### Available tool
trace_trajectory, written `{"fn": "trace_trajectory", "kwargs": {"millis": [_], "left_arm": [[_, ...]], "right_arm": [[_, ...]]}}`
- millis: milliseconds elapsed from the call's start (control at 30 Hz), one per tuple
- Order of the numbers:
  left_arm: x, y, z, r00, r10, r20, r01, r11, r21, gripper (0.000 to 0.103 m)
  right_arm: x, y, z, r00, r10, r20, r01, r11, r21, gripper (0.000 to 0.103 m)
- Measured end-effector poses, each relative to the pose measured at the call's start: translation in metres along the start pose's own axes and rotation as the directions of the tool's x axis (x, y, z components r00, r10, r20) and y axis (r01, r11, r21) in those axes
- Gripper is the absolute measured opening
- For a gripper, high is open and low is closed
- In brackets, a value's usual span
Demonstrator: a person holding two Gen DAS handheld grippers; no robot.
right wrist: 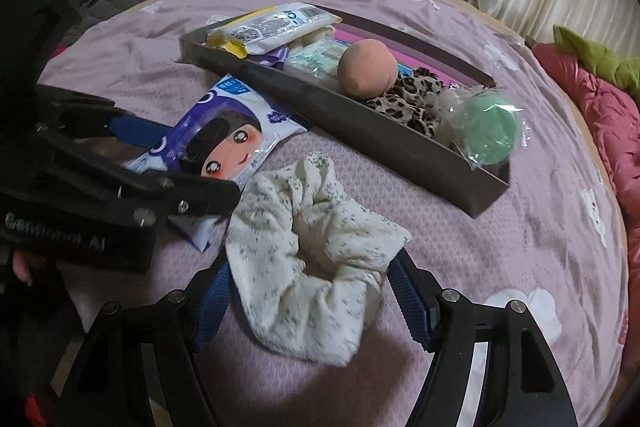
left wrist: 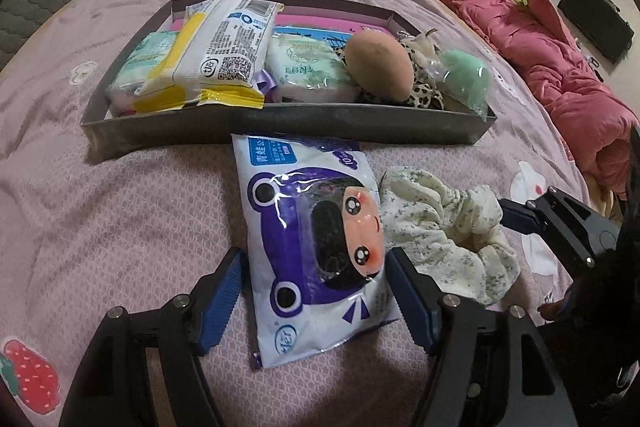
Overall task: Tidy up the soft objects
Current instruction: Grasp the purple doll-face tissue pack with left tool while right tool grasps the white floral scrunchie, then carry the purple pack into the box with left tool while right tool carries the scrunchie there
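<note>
Since both grippers hang over things lying on the bedspread (left wrist: 100, 219) just short of the tray (left wrist: 280, 125), the step in hand looks like a double pick-up. To do it well: sink each pair of jaws fully around its target before squeezing, then lift clear of the tray wall. Left gripper (left wrist: 316, 291): jaws spread wide, straddling the wipes pack (left wrist: 308, 247), whose far end touches the tray; pads beside its edges, not pressing, nothing gripped. Right gripper (right wrist: 308, 301): jaws wide apart, the cream scrunchie (right wrist: 312, 259) between them, close to the pads but not pinched. Scrunchie lies just beside the pack. Fabric is floppy, so grab a thick bunch.
</note>
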State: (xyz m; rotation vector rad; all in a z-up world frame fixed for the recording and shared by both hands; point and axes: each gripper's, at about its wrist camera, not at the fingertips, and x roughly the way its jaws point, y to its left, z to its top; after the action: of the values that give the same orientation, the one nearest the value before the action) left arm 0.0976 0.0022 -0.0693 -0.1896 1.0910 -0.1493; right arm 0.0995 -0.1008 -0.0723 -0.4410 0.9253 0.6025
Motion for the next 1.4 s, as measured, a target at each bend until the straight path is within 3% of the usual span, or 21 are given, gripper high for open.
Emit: {"fn": "trace_trajectory", "kwargs": {"millis": [367, 533, 767, 1167, 1400], "left_arm": [[0.014, -0.005, 0.007, 0.999, 0.036, 0.011, -0.036, 0.999, 0.032, 0.074], [0.018, -0.008, 0.007, 0.999, 0.049, 0.015, -0.050, 0.998, 0.044, 0.076], [0.018, -0.006, 0.007, 0.998, 0.054, 0.028, -0.055, 0.998, 0.021, 0.075], [0.008, -0.001, 0.009, 0.999, 0.033, 0.031, -0.034, 0.999, 0.015, 0.049], [-0.008, -0.010, 0.007, 0.999, -0.021, 0.042, 0.020, 0.999, 0.030, 0.044]], "right_arm": [[0.011, -0.011, 0.008, 1.000, 0.003, -0.011, -0.003, 1.000, 0.026, 0.072], [0.009, -0.017, 0.010, 0.999, -0.031, -0.018, 0.031, 0.999, 0.013, 0.053], [-0.001, -0.026, 0.010, 0.999, -0.048, 0.017, 0.047, 0.998, 0.050, 0.036], [-0.013, -0.040, 0.016, 0.998, 0.009, 0.065, -0.017, 0.991, 0.132, 0.033], [-0.029, -0.038, 0.019, 0.992, 0.035, 0.123, -0.051, 0.989, 0.137, 0.033]]}}
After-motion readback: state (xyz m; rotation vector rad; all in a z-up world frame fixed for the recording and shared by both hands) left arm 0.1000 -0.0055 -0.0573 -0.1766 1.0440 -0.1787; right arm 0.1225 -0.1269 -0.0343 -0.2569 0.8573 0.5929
